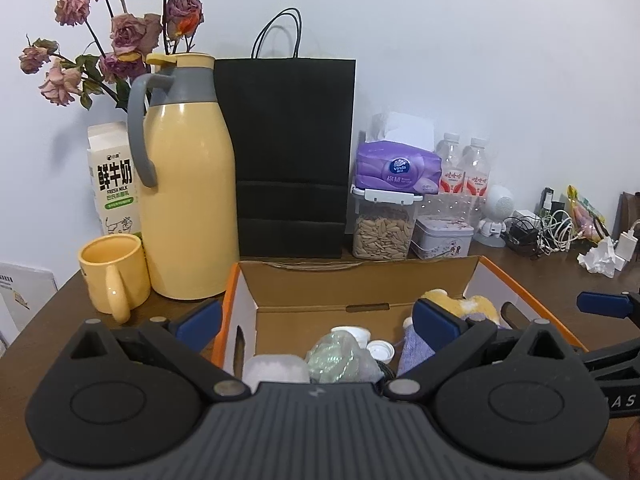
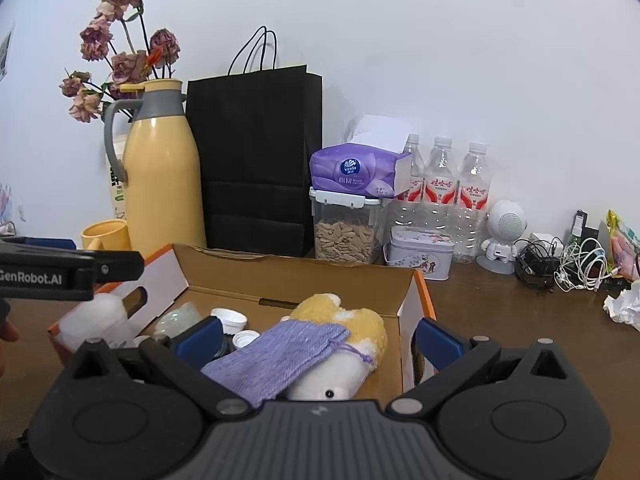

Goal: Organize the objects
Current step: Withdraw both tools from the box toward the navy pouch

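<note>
A: How much is judged done?

B: Much is already gathered in the cardboard box (image 2: pixel 404 316) near the table's front edge: a purple knitted pouch (image 2: pixel 276 354), a plush toy (image 2: pixel 352 344), bottle caps (image 2: pixel 230 319) and a crumpled wrapper (image 1: pixel 340 354). A crumpled tissue (image 2: pixel 624 306) and a tangle of cables (image 2: pixel 568 266) are left towards the table's right edge.

A: And the tools?

B: The left tool (image 1: pixel 316 320) is spread wide over the box's left wall, nothing pinched. The right tool (image 2: pixel 320 340) is spread too, with the pouch lying between and below, untouched.
</note>
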A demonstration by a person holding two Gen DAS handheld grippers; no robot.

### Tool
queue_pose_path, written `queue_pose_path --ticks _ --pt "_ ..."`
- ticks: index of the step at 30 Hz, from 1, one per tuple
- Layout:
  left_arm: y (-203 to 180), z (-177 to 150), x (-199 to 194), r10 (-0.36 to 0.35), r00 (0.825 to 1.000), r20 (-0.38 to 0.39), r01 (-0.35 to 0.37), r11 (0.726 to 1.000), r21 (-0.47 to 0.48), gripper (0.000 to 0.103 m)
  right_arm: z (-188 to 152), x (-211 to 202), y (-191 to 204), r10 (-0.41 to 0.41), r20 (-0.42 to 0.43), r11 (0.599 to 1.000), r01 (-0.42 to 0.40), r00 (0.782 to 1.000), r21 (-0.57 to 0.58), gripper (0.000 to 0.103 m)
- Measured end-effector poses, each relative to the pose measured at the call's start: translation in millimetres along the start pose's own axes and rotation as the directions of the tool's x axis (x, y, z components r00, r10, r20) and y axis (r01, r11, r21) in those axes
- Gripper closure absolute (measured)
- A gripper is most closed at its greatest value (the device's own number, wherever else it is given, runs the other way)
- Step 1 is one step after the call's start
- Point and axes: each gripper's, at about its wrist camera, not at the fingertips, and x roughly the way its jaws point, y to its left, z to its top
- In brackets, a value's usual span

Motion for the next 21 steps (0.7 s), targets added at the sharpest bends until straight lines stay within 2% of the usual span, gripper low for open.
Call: queue_pose_path --ticks 11,21 --pt "13 -10 -38 -0.005 0.999 -0.042 0.005 1.000 0.015 0.000 -20 -46 -3 0.007 -0.033 1.000 -0.006 0.999 0.019 0.000" --pt "24 -41 -55 -0.019 0.990 -0.140 0.022 1.000 0.016 0.000 -55 -58 -5 0.015 -0.122 0.999 -0.010 0.992 0.035 0.000"
